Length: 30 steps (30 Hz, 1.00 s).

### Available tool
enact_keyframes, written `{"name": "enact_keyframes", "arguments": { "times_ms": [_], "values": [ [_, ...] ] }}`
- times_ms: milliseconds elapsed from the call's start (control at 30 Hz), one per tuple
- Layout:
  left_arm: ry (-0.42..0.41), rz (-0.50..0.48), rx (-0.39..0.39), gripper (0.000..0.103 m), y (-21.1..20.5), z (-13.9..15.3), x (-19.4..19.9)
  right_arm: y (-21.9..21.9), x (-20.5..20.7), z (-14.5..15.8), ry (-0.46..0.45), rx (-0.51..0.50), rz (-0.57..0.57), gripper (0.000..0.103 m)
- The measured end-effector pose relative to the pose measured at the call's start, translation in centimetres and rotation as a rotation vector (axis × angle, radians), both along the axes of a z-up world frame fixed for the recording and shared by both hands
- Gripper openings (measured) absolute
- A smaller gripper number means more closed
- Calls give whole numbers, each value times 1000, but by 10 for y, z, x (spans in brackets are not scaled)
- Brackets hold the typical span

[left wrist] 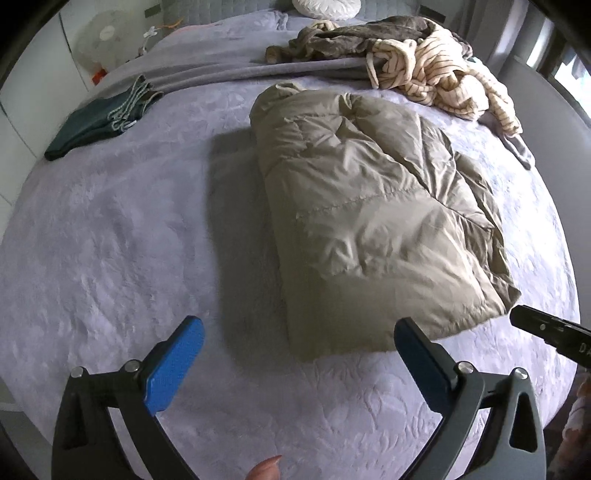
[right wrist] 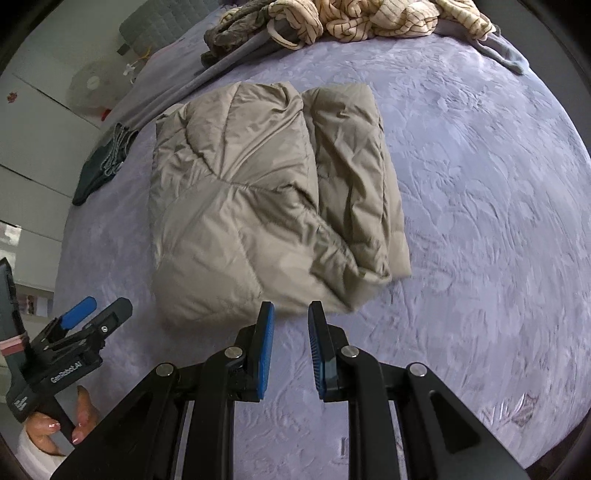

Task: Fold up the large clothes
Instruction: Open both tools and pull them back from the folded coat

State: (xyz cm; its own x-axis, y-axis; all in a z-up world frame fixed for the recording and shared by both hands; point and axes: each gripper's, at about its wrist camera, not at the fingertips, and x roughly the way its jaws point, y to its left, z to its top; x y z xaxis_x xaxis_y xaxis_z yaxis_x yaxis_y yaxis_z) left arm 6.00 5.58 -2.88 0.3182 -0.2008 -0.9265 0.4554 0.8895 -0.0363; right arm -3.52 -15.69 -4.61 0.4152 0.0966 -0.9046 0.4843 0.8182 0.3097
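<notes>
Presently, findings as observed:

Surface: a bed covered with a lilac-grey embossed plush blanket [left wrist: 110, 258], seen from above by both wrist cameras.

Task item: a beige quilted puffer jacket [left wrist: 369, 221], lying folded into a compact oblong bundle near the middle of the bed. In the right wrist view the jacket [right wrist: 236, 206] shows two lengthwise folded sections side by side, with a seam between them.

Left gripper [left wrist: 299, 339]: jaws spread wide apart, blue pads facing each other, nothing between them. It hovers over bare blanket at the near edge of the jacket; the right-hand pad sits just beside the jacket's near corner, and contact cannot be confirmed. In the right wrist view this gripper [right wrist: 92, 310] appears at the near left, held in a hand [right wrist: 55, 428] with painted nails.

Right gripper [right wrist: 291, 314]: jaws drawn close, a narrow gap remaining, nothing clamped. Its tips sit just at the jacket's near edge; no fabric is seen between the pads. Its black body shows at the right edge of the left wrist view.

Other laundry: a cream striped garment [left wrist: 443, 81] and a brown-grey garment [left wrist: 351, 40] heaped at the far right of the bed, well apart from the jacket.

Folded item: a dark green garment [left wrist: 96, 125] lying flat at the far left edge.

Off the bed: a white fan [left wrist: 103, 37] at the far left; a white pillow [left wrist: 325, 7] at the far end.
</notes>
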Motion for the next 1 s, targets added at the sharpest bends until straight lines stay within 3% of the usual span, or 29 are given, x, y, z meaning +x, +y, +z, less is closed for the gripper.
{"name": "enact_keyframes", "arguments": {
  "times_ms": [300, 333, 400, 533, 667, 733, 833, 1000],
  "values": [
    [-48, -21, -2, 103, 24, 30, -17, 32, -22, 21, -5, -43, -31, 23],
    [-61, -11, -4, 103, 27, 36, -19, 35, -23, 26, -7, -57, -27, 28],
    [-81, 10, -10, 103, 33, 46, -24, 40, -26, 36, -18, -88, -21, 59],
    [-112, 42, -16, 103, 39, 63, -36, 46, -29, 57, -62, -136, 5, 63],
    [-128, 90, -10, 103, 43, 81, -54, 50, -35, 75, -95, -168, 39, 80],
    [-133, 103, -28, 103, 45, 91, -64, 52, -42, 88, -120, -193, 51, 81],
    [-160, 119, -28, 103, 44, 104, -78, 54, -54, 106, -162, -226, 58, 103],
    [-190, 147, -40, 103, 45, 125, -98, 57, -70, 129, -222, -279, 67, 103]
  ]
}}
